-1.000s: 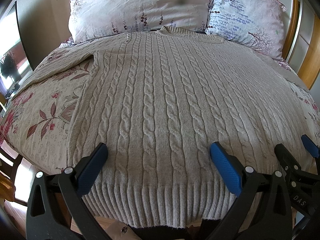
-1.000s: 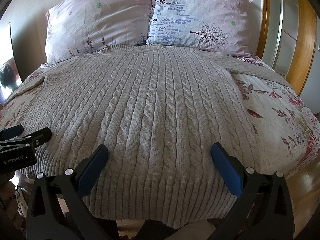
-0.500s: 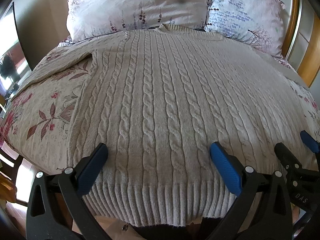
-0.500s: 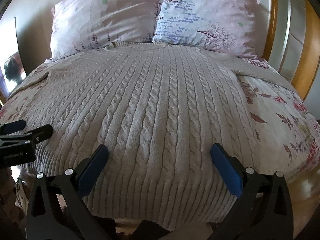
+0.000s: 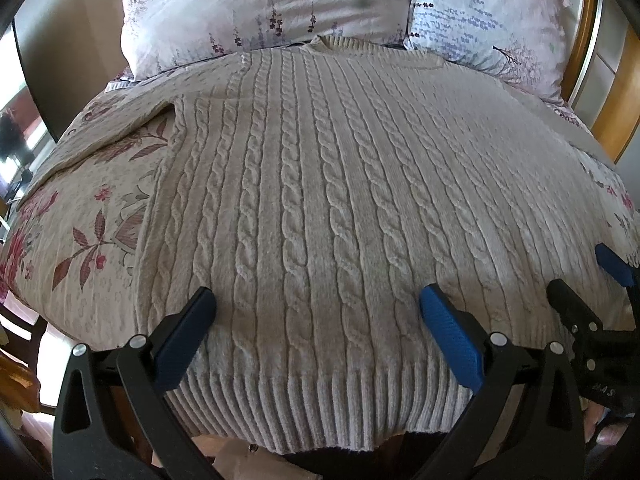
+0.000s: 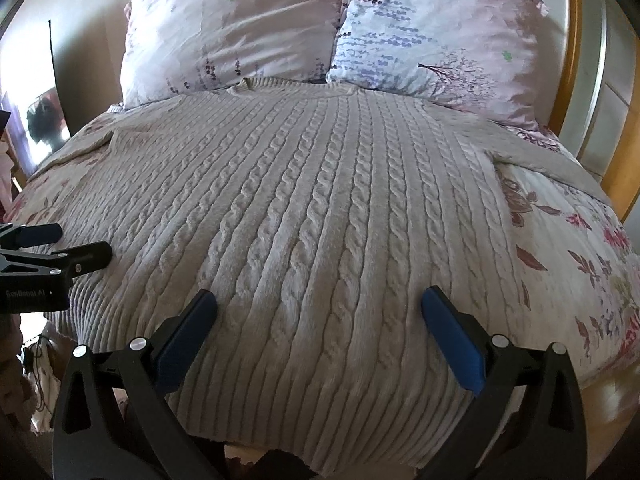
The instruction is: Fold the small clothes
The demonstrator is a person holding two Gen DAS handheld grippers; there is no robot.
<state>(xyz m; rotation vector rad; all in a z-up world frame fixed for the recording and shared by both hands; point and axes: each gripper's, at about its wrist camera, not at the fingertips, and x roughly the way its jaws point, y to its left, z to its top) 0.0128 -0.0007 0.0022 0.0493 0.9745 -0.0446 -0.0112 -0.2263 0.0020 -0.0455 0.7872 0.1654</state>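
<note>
Over the last second both views have crept forward over the sweater (image 5: 320, 208): the pillows (image 6: 240, 32) and neckline sit larger and a little lower, and the ribbed hem (image 5: 320, 408) now lies just under the fingers. Nothing on the bed (image 5: 92, 216) has shifted; the sweater lies flat and face up, neck toward the pillows, hem hanging over the near edge, no fold started.

The left tool (image 5: 316, 320) is spread wide with its blue pads (image 5: 188, 336) apart over the knit, one to each side of the centre cables. It holds nothing, and whether the pads touch the wool I cannot tell. Ahead and to its left, the left sleeve (image 5: 116, 136) runs out across the floral cover.

The right tool (image 6: 318, 320) is equally wide open and empty, hovering over the hem area just right of the left tool, whose fingers show at its far left. Ahead and to its right, the right sleeve (image 6: 544, 156) lies stretched toward the headboard (image 6: 568, 40).

This looks like an approach with no grasp made. Both tools seem to be lining up on the lower body, probably to pinch near the hem and carry it toward the neck, though a sleeve fold could come first.
</note>
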